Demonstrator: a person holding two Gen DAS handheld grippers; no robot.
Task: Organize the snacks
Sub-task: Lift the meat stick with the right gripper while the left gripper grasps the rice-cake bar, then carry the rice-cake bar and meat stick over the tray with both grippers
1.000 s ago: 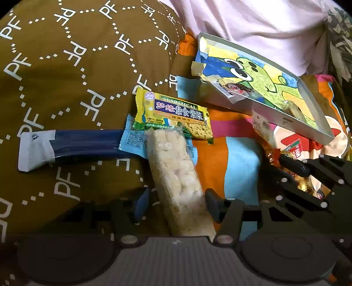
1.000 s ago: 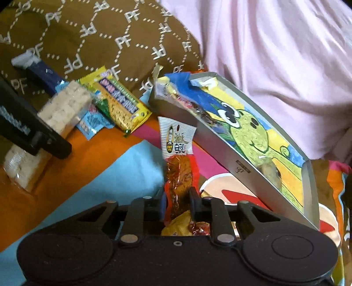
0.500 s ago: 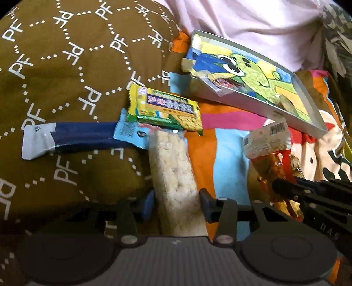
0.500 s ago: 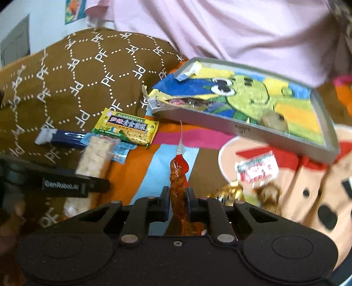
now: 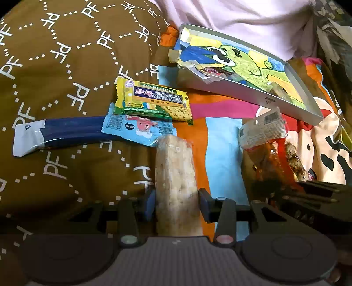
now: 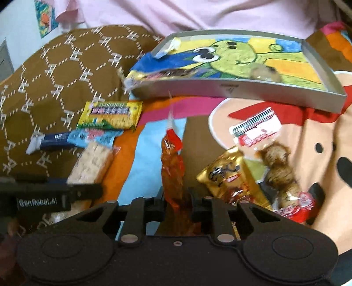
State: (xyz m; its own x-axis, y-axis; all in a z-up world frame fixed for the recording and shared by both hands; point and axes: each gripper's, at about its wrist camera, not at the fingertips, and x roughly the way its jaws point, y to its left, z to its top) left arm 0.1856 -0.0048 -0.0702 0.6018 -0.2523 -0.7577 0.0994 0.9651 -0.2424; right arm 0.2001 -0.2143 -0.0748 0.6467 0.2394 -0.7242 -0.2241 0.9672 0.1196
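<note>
My left gripper (image 5: pixel 176 203) is shut on a pale rice cracker bar (image 5: pixel 175 176) in clear wrap, also seen in the right wrist view (image 6: pixel 91 162). My right gripper (image 6: pixel 176 203) is shut on a red-orange snack packet (image 6: pixel 172 167), held upright; it shows in the left wrist view (image 5: pixel 267 151). A grey box (image 5: pixel 246 94) with a green cartoon lining lies beyond, open (image 6: pixel 237 88). A yellow cracker packet (image 5: pixel 153 101), a light blue packet (image 5: pixel 136 129) and a dark blue stick pack (image 5: pixel 59 132) lie on the bedding.
A gold packet (image 6: pixel 228 176) and a red-and-white packet of brown balls (image 6: pixel 275 158) lie right of my right gripper. A brown patterned cushion (image 5: pixel 55 66) fills the left. Pink fabric (image 6: pixel 198 13) lies behind the box.
My left gripper has closed on the rice cracker bar and drawn it back off the blue packet. My right gripper, holding the red packet, has pulled back from the box.
</note>
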